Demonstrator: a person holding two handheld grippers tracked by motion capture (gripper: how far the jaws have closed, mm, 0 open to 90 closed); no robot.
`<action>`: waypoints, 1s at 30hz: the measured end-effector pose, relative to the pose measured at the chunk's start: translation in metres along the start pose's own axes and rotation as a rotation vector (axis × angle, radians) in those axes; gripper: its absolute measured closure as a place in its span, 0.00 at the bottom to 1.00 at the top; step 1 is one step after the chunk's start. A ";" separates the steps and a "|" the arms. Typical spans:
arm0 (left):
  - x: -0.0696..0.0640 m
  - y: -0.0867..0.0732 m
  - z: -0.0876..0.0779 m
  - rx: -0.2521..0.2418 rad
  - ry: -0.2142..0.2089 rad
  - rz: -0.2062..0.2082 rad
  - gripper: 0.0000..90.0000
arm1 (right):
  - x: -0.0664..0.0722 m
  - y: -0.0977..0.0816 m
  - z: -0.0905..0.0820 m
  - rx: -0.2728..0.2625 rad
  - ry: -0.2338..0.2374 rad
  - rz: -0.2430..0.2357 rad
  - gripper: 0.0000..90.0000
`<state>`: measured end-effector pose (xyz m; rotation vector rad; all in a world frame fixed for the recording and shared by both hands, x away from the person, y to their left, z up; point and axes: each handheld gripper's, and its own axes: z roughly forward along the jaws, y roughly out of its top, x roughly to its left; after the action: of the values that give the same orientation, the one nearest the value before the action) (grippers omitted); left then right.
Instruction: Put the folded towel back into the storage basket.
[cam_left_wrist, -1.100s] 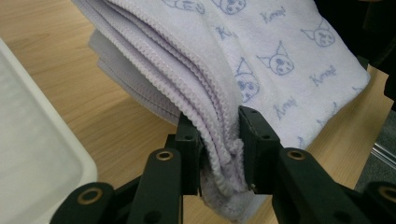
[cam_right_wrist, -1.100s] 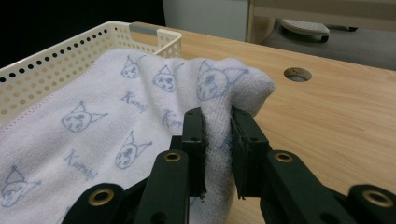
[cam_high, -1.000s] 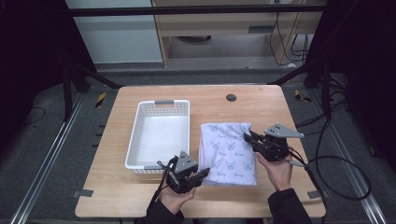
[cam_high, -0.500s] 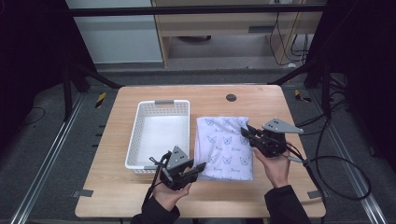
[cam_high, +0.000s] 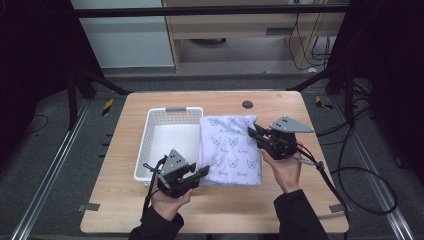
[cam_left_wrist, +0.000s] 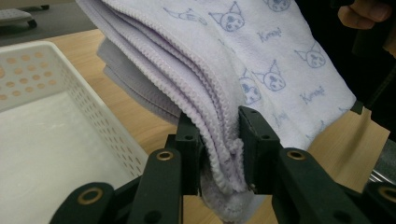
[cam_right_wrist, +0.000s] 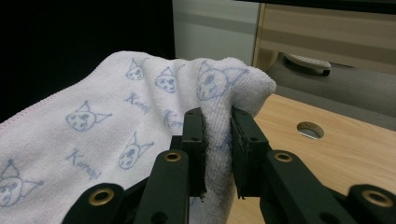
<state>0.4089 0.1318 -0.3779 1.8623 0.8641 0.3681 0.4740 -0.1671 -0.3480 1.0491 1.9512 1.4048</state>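
Note:
A folded white towel (cam_high: 229, 148) printed with pale blue cat faces hangs between my two grippers, lifted off the wooden table (cam_high: 120, 200). My left gripper (cam_high: 201, 172) is shut on the towel's near left corner; its own view shows the stacked lilac-edged layers (cam_left_wrist: 219, 140) pinched between the black jaws. My right gripper (cam_high: 254, 133) is shut on the far right edge, with a thick fold of towel (cam_right_wrist: 217, 126) squeezed between its pads. A white perforated basket (cam_high: 150, 131) stands just left of the towel, with nothing inside.
A round cable hole (cam_high: 247, 104) sits in the table near its far edge. Cables (cam_high: 345, 180) trail from the right gripper off the table's right side. Dark frame posts and a cabinet stand beyond the table.
Both grippers have risen with the towel, lifting it off the table and shifting it leftward, closer to the basket. The jaws stayed shut on it.

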 end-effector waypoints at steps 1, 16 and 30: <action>0.001 0.001 -0.002 -0.004 0.002 0.000 0.78 | 0.001 0.002 0.000 -0.001 0.002 -0.001 0.86; 0.020 0.012 -0.024 -0.062 0.030 -0.038 0.78 | 0.015 0.032 0.011 -0.019 0.017 -0.030 0.86; 0.034 0.011 -0.041 -0.080 0.103 -0.044 0.78 | 0.033 0.046 0.035 -0.024 0.032 -0.036 0.86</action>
<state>0.4123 0.1803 -0.3544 1.7601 0.9446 0.4682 0.4955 -0.1137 -0.3154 0.9812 1.9618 1.4302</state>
